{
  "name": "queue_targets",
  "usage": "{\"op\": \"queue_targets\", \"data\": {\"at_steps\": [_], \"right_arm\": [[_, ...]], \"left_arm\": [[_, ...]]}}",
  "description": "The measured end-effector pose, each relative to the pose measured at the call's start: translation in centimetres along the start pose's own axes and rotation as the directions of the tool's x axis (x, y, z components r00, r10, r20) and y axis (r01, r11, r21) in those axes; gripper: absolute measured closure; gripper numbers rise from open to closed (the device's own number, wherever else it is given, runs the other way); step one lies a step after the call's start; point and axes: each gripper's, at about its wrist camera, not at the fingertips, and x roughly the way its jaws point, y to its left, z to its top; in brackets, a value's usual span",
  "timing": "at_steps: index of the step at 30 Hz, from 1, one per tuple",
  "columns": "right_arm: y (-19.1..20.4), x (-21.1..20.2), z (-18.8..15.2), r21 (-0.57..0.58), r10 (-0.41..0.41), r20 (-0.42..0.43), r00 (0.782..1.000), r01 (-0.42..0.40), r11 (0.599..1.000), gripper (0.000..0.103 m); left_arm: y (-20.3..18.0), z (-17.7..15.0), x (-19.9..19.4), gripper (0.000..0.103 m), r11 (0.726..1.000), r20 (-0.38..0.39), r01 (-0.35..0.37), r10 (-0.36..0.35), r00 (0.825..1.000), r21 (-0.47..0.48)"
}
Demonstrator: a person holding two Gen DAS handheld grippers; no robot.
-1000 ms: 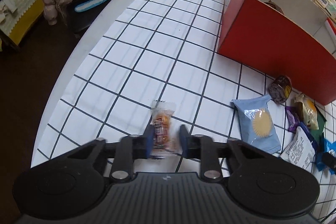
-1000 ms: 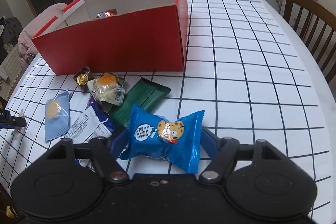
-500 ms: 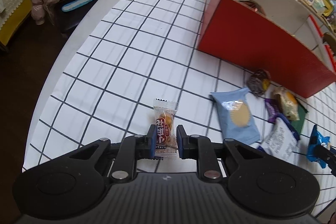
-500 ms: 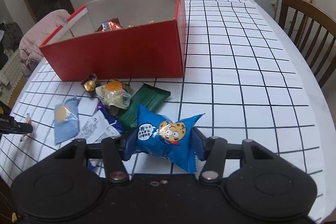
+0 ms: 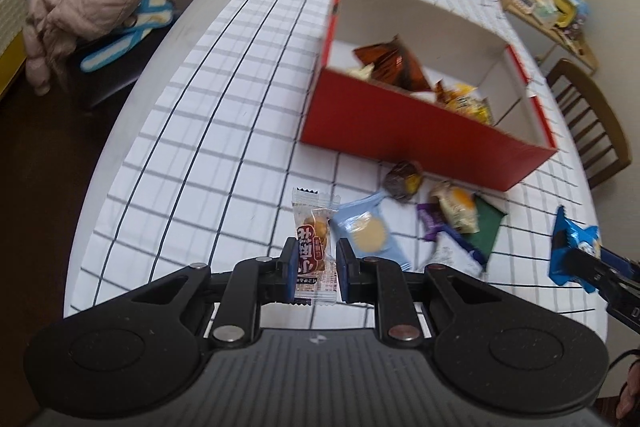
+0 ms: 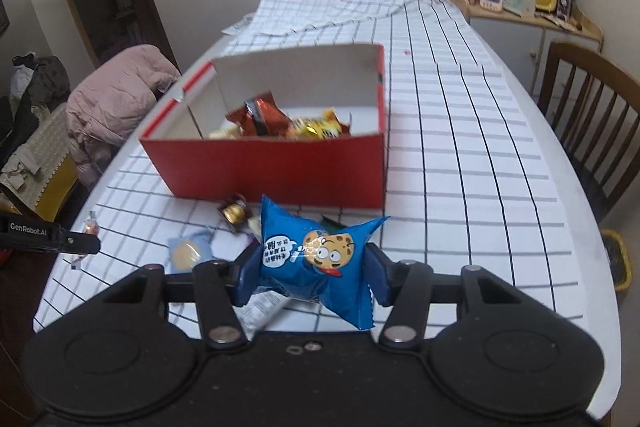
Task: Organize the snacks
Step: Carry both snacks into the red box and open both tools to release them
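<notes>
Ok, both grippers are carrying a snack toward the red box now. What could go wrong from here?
1. The left gripper pinches only the lower part of the clear-wrapped candy; the slick wrapper could slip out.
2. The right gripper squeezes the puffy blue cookie packet, which might pop free or get crushed.
3. The red box has tall walls; a low approach could knock it.
</notes>
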Motion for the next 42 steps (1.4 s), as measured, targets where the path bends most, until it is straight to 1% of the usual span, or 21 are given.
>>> {"op": "queue_targets", "data": {"at_steps": [9,12,16,24,28,35,39,42], "right_arm": [[1.5,-1.0,3.3,-0.031,0.010,0.066,0.998,-0.008,0.999,0.049],[1.7,-0.9,4.9,-0.038,0.012,0.084,0.996,-0.009,0.999,0.049],[1.6,0.1,7.0,-0.048,0.014,0.095,0.995,-0.010,0.999,0.049],[0.6,3.5,11.0,-0.080,0.034,0.081,0.996,-0.027,0.996,0.049],[0.0,5.9,12.9,-0.096,0.043,0.059,0.997,-0.038,0.995,0.049],[-0.6,10.9,15.4,-0.136,0.051,-0.003,0.999,-0.051,0.989,0.049],[-0.6,13.5,16.1,-0.153,0.056,-0.037,0.998,-0.062,0.986,0.049],[-0.5,15.3,16.3,-0.177,0.062,-0.070,0.996,-0.073,0.981,0.049]], "left_arm": [[-2.3,3.2,-2.8,0.084,0.997,0.068,0.025,-0.029,0.997,0.068],[-3.3,4.5,-3.1,0.084,0.995,0.088,0.027,-0.036,0.995,0.094],[-4.8,6.4,-2.6,0.084,0.993,0.100,0.020,-0.032,0.994,0.118],[-7.4,10.7,0.3,0.084,0.991,0.101,-0.019,0.005,0.995,0.132],[-8.7,12.8,2.1,0.084,0.989,0.092,-0.031,0.018,0.996,0.143],[-9.7,16.0,6.4,0.084,0.987,0.031,-0.051,0.047,0.998,0.150],[-9.7,17.1,9.0,0.084,0.988,-0.014,-0.059,0.061,0.998,0.141],[-9.8,17.3,10.7,0.084,0.986,-0.038,-0.077,0.084,0.996,0.145]]}}
